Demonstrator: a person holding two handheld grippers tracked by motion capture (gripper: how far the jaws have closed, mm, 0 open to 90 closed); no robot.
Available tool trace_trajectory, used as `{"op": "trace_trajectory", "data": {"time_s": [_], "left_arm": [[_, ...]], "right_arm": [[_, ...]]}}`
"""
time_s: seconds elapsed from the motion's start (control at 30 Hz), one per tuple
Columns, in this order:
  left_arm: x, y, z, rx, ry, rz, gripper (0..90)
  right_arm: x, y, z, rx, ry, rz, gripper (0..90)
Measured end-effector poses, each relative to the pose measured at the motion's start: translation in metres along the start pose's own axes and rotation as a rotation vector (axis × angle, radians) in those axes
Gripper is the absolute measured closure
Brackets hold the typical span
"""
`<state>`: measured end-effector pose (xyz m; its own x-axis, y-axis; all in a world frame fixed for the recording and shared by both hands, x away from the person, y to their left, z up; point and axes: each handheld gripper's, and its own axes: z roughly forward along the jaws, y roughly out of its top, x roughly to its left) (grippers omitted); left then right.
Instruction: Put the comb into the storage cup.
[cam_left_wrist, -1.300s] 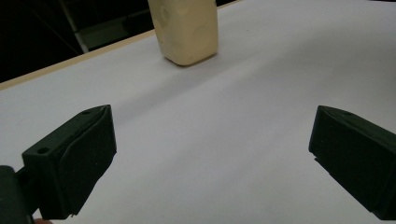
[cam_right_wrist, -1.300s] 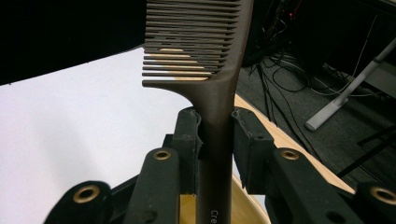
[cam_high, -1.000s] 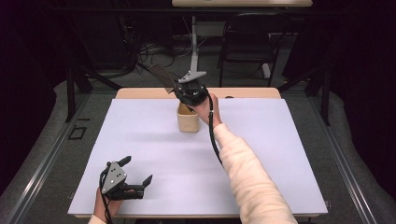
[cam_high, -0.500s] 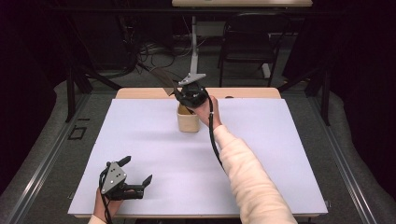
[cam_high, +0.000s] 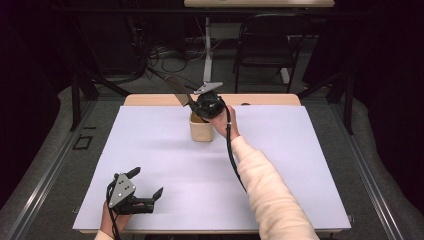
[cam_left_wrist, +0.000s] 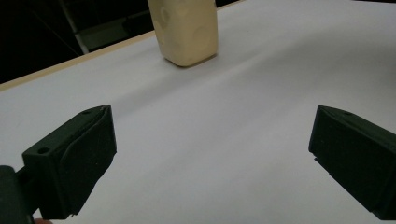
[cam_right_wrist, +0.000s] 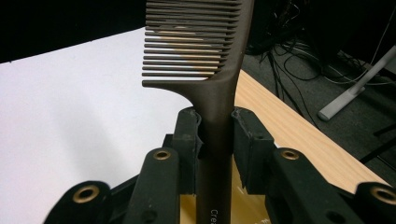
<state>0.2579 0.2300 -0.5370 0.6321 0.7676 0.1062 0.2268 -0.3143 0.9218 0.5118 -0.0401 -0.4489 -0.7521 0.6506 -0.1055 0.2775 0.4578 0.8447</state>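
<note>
A dark brown comb (cam_right_wrist: 212, 88) is clamped by its handle in my right gripper (cam_right_wrist: 215, 135), its teeth pointing away. In the high view that gripper (cam_high: 200, 102) hovers just above a small beige cup (cam_high: 201, 129) at the back middle of the white table, and the comb (cam_high: 177, 89) slants up to the left. The cup's yellow inside shows below the jaws in the right gripper view. My left gripper (cam_high: 145, 184) rests near the front left edge, its jaws wide apart with nothing between them. Its own view has the beige cup (cam_left_wrist: 186, 29) far ahead.
The white table sheet (cam_high: 150, 150) spreads between both grippers. A wooden strip (cam_high: 150, 100) runs along the far edge. Beyond it stand a black chair (cam_high: 265, 45), a table leg and loose cables on the floor. A black cable (cam_high: 231, 150) trails along the right sleeve.
The right gripper with the comb has shifted only slightly above the cup. The left gripper has stayed still.
</note>
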Motion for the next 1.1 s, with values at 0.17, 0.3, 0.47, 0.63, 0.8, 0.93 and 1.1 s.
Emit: {"op": "trace_trajectory", "data": {"time_s": [0.17,0.3,0.47,0.63,0.8,0.93,1.1], "left_arm": [[0.000,0.000,0.000,0.000,-0.001,0.001,0.8],[0.000,0.000,0.000,0.000,0.001,0.000,0.8],[0.000,0.000,0.000,0.000,0.000,0.002,0.8],[0.000,0.000,0.000,0.000,-0.003,0.002,0.8],[0.000,0.000,0.000,0.001,-0.001,0.000,0.8],[0.000,0.000,0.000,0.000,-0.003,-0.001,0.9],[0.000,0.000,0.001,-0.001,-0.003,-0.001,0.9]], "right_arm": [[0.000,-0.001,0.001,0.003,0.003,0.000,72.1],[-0.001,-0.004,0.002,0.011,0.007,0.007,72.1],[-0.001,-0.007,0.003,0.016,0.011,0.015,72.1],[-0.002,-0.009,0.003,0.026,0.014,0.014,72.0],[-0.001,-0.011,0.005,0.054,0.028,0.007,71.8],[0.000,-0.012,0.006,0.093,0.037,0.000,71.8],[0.000,-0.013,0.008,0.121,0.040,-0.010,71.6]]}}
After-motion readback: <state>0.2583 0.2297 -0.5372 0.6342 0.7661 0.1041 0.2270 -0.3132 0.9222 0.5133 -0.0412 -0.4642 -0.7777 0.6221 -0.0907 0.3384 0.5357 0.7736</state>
